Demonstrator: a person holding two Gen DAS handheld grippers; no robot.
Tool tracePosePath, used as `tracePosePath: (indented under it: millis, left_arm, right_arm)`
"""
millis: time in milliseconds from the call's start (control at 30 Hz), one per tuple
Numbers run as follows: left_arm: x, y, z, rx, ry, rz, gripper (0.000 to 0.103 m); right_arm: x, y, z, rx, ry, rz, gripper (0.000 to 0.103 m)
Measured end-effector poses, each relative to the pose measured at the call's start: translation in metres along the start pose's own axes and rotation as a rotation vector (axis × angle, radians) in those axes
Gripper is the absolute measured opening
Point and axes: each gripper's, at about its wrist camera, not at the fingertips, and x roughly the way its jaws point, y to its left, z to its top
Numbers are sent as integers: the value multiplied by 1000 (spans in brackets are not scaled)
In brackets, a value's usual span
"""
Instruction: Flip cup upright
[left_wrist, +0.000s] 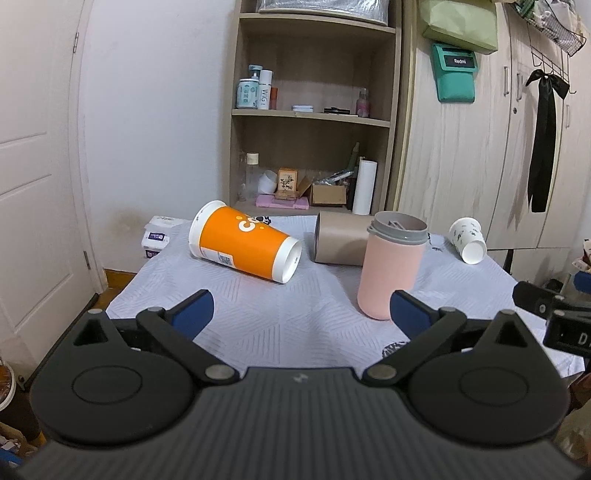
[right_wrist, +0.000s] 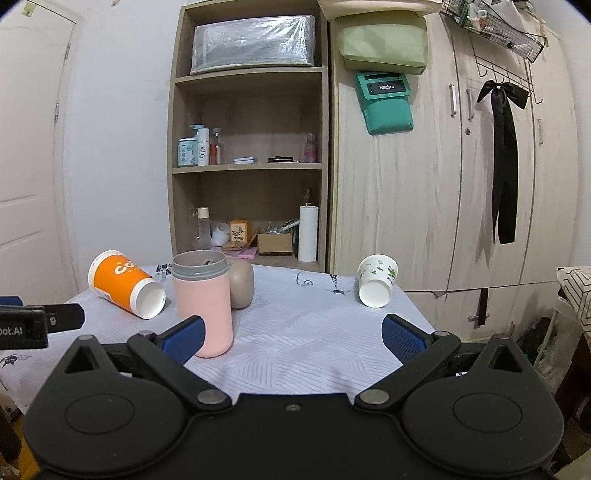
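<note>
An orange paper cup (left_wrist: 243, 245) lies on its side on the table, its white base end toward me; it also shows in the right wrist view (right_wrist: 125, 284). A small white floral cup (left_wrist: 467, 240) lies on its side at the far right (right_wrist: 376, 284). A taupe cup (left_wrist: 340, 242) lies on its side behind a pink tumbler (left_wrist: 391, 269), which stands upright (right_wrist: 203, 302). My left gripper (left_wrist: 301, 314) is open and empty, short of the cups. My right gripper (right_wrist: 291, 334) is open and empty, the pink tumbler by its left finger.
The table has a pale patterned cloth (left_wrist: 280, 306). Tissue packs (left_wrist: 159, 236) lie at its far left edge. A wooden shelf unit (left_wrist: 314, 110) and wardrobe (left_wrist: 480, 147) stand behind. The other gripper's body shows at each view's edge (left_wrist: 554, 317).
</note>
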Motion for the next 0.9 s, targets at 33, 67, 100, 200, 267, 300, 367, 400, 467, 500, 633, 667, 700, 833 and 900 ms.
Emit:
tracePosePath:
  millis: [33,67,100,200,267,300,367,400,467,500,633,667,700,833,900]
  left_arm:
    - [1,0,1,-1,3,0,103]
    - [1,-1,1,-3,7,0,103]
    - [2,-2,0,-5,10,2,103]
    - [3,-2,1,-12,20,5,103]
    - [4,-1,0,-15,25,-2,103]
    - [4,-2,-1,-14,30,-7,103]
    - [5,-2,-1,-12,32,-6,103]
    - [5,-2,-1,-10,31,-5,103]
    - [5,-2,-1,-8,31,-3,103]
    - [5,-2,-1,-9,31,-4,103]
    - [5,-2,0,-14,31,-2,103]
    - [5,-2,0,-14,31,1,103]
    - [5,-3,0,-15,30,4,103]
    - [6,-2,0,-15,32,13,103]
    - [7,-3,0,-16,39,16,103]
  right_arm:
    - [0,0,0,3,0,-2,103]
    - [-1,-1,0,4,1,-4,103]
    - [0,-1,1,6,4,-7,103]
    - [-1,-2,1,8,10,-13,103]
    - [-2,-2,1,8,10,-14,103]
    - [-2,-2,1,9,11,-14,103]
    - [-2,-2,1,10,12,-16,103]
    - [-2,-2,1,9,13,-16,103]
    - [-2,-3,1,9,16,-19,103]
    - [-2,-3,1,8,18,-19,103]
    - [-2,-3,0,7,21,-27,103]
    - [-2,-3,1,7,22,-28,103]
    - [-2,-3,1,8,24,-30,103]
    - [-2,-3,1,8,30,-38,103]
    - [-1,-3,1,7,35,-42,103]
